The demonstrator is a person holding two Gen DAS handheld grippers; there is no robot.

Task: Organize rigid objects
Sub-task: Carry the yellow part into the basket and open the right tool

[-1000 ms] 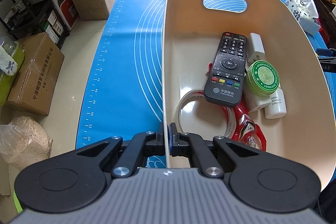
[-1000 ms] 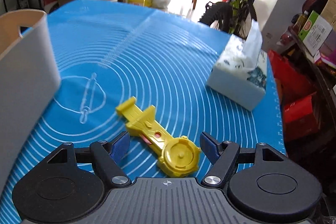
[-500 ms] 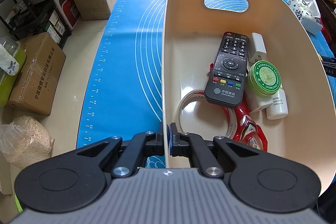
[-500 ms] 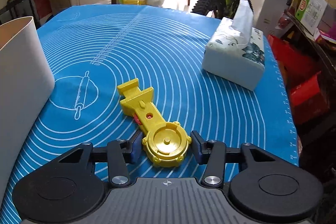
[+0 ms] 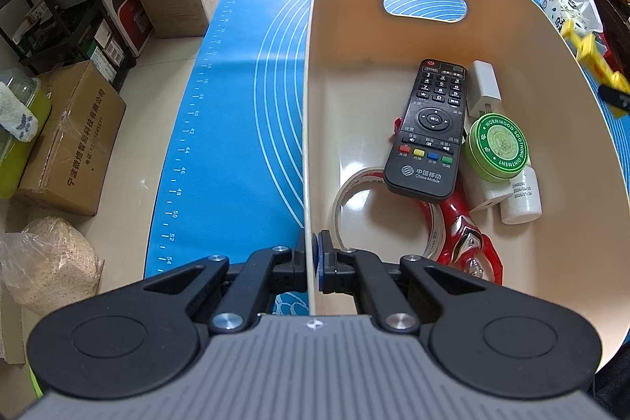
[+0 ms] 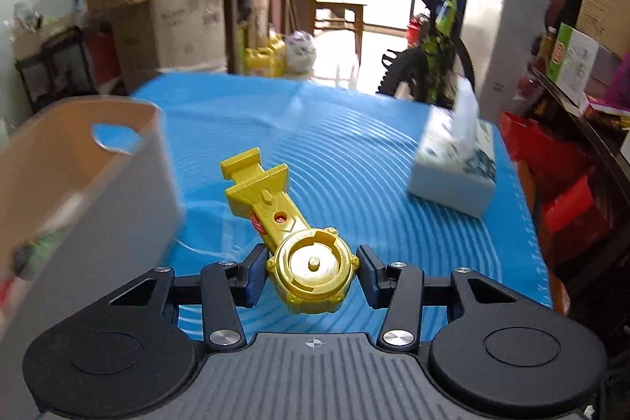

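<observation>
My right gripper [image 6: 313, 272] is shut on the round end of a yellow toy launcher [image 6: 291, 231] and holds it above the blue mat, right of the beige bin [image 6: 82, 184]. The toy also shows in the left wrist view [image 5: 590, 52], past the bin's right rim. My left gripper [image 5: 313, 264] is shut on the near wall of the bin [image 5: 311, 113]. Inside lie a black remote [image 5: 429, 128], a green ointment tin [image 5: 497, 146], a white charger [image 5: 485, 87], a white bottle [image 5: 521, 197], a tape ring [image 5: 354, 191] and a red toy [image 5: 466, 235].
A tissue box [image 6: 453, 172] stands on the blue mat [image 6: 354, 160] at the right. Cardboard boxes [image 5: 71, 148] and a shelf stand on the floor left of the table. A bicycle [image 6: 437, 38] and cabinets are behind the table.
My right gripper closed on the yellow toy's round end and lifted it off the mat toward the bin. My left gripper kept its hold on the bin wall.
</observation>
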